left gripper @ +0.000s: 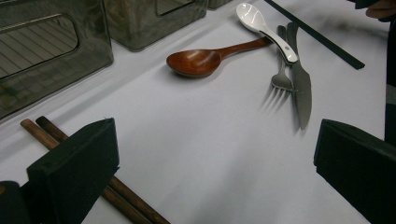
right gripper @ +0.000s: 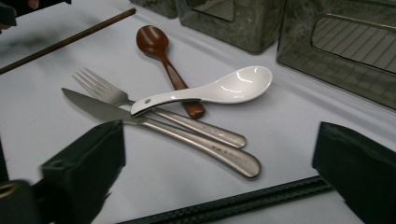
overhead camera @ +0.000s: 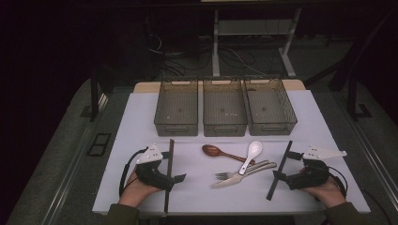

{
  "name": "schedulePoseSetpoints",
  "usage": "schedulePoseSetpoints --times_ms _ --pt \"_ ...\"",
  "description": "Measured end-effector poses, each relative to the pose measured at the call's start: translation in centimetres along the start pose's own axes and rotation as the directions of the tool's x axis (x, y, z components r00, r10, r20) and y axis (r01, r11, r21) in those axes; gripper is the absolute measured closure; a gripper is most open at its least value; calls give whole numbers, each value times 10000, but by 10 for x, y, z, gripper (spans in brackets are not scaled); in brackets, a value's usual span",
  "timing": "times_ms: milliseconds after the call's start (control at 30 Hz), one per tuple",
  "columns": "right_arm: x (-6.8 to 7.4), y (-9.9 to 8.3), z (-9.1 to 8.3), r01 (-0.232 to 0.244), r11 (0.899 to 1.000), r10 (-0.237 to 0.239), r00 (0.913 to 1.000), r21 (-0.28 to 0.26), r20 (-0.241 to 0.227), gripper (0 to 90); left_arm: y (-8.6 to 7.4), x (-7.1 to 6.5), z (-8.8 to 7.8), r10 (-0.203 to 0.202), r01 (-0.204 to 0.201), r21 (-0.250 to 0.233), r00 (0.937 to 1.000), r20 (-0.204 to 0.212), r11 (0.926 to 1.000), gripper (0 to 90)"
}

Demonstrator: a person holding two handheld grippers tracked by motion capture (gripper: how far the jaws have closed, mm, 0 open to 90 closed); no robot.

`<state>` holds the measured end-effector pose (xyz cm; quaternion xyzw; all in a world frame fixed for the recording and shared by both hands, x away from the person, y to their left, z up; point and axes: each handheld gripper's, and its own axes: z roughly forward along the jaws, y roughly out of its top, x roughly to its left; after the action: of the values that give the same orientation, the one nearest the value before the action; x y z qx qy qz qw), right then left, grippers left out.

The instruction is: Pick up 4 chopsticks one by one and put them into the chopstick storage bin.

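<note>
Three smoky translucent plastic bins are set side by side along the far part of the white-covered table [overhead camera: 141,117]: the left bin [overhead camera: 176,107], the middle bin [overhead camera: 224,107] and the right bin [overhead camera: 270,106], their walls touching or nearly so. Behind the table, the white metal legs of a desk frame [overhead camera: 216,42] are seen on the grey floor, with dark cables [overhead camera: 173,65] lying loose around them.

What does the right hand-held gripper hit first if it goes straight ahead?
Probably the knife handle: the right hand-held gripper, jaws open, points over the black chopsticks at the cutlery pile, with the fork just beyond. Depth is uncertain.
</note>
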<state>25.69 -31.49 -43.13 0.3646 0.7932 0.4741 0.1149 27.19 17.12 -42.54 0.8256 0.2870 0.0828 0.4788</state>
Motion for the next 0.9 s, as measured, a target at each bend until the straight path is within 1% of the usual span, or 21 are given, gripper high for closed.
schedulePoseSetpoints --times_ms 100,133,167,200,233,300,367,400,433,467,500,533,600,633,667,700,733,767,800,833,900 --pt "0 0 -1 -9 10000 10 10000 51 -67 51 0 0 1 26 -26 34 10000 -4 10000 0" --pt "-1 1 -2 23 10000 -21 9999 89 -171 73 0 0 1 -20 20 23 10000 -10 10000 0" --pt "-1 1 -2 23 10000 -21 9999 89 -171 73 -1 -1 1 -70 70 1 10000 -5 10000 0" --pt "-2 0 -4 -17 9998 23 9996 207 -290 133 -1 0 1 -86 86 3 10000 -10 10000 0" --pt "-2 0 -4 -17 9998 23 9996 207 -290 133 0 0 1 -101 101 35 9999 -16 9999 0" --pt "-2 -1 -6 -31 9995 42 9993 312 -371 163 0 -1 1 -52 52 34 10000 -16 10000 0" --pt "-3 -3 -8 -36 9983 69 9983 587 -573 224 0 -1 1 -20 20 66 10000 -13 10000 0" --pt "-2 -5 -10 56 9973 -7 9978 733 -656 281 -1 -2 0 -18 18 101 10000 -16 9999 0" --pt "-2 -5 -10 56 9973 -7 9978 733 -656 281 -1 -2 0 -31 32 87 10000 -37 10000 0" --pt "-1 -5 -11 148 9969 -93 9974 778 -710 321 -1 -2 -1 -8 8 102 10000 -56 9999 0" --pt "1 -6 -13 315 9950 -243 9968 947 -762 385 -2 -2 -1 -24 24 55 10000 -52 10000 0" --pt "1 -6 -13 315 9950 -243 9968 947 -762 385 -2 -2 -1 -54 54 43 10000 -55 10000 0" --pt "3 -7 -13 479 9930 -388 9957 1078 -847 451 -2 -1 -2 -28 28 13 10000 -80 10000 0" --pt "4 -7 -13 543 9911 -438 9952 1218 -876 477 -2 -1 -3 -19 19 -10 10000 -91 10000 0" --pt "5 -8 -12 575 9884 -443 9944 1405 -958 528 -2 0 -3 -34 34 -12 10000 -87 10000 0" --pt "5 -8 -12 575 9884 -443 9944 1405 -958 528 -2 0 -3 -45 45 -14 10000 -71 10000 0" --pt "7 -9 -12 663 9864 -512 9934 1501 -1022 576 -2 -1 -3 -46 46 -43 10000 -65 10000 0" --pt "7 -9 -12 663 9864 -512 9934 1501 -1022 576 -2 -1 -3 -46 46 -43 10000 -65 10000 0" --pt "8 -12 -12 801 9841 -628 9918 1587 -1111 622 -2 -1 -2 -29 29 -32 10000 -59 10000 0" --pt "8 -12 -12 801 9841 -628 9918 1587 -1111 622 -2 -2 -2 -42 42 -40 10000 -54 10000 0" --pt "8 -14 -13 859 9806 -653 9907 1764 -1198 667 -2 -2 -1 -63 63 -25 10000 -35 10000 0"
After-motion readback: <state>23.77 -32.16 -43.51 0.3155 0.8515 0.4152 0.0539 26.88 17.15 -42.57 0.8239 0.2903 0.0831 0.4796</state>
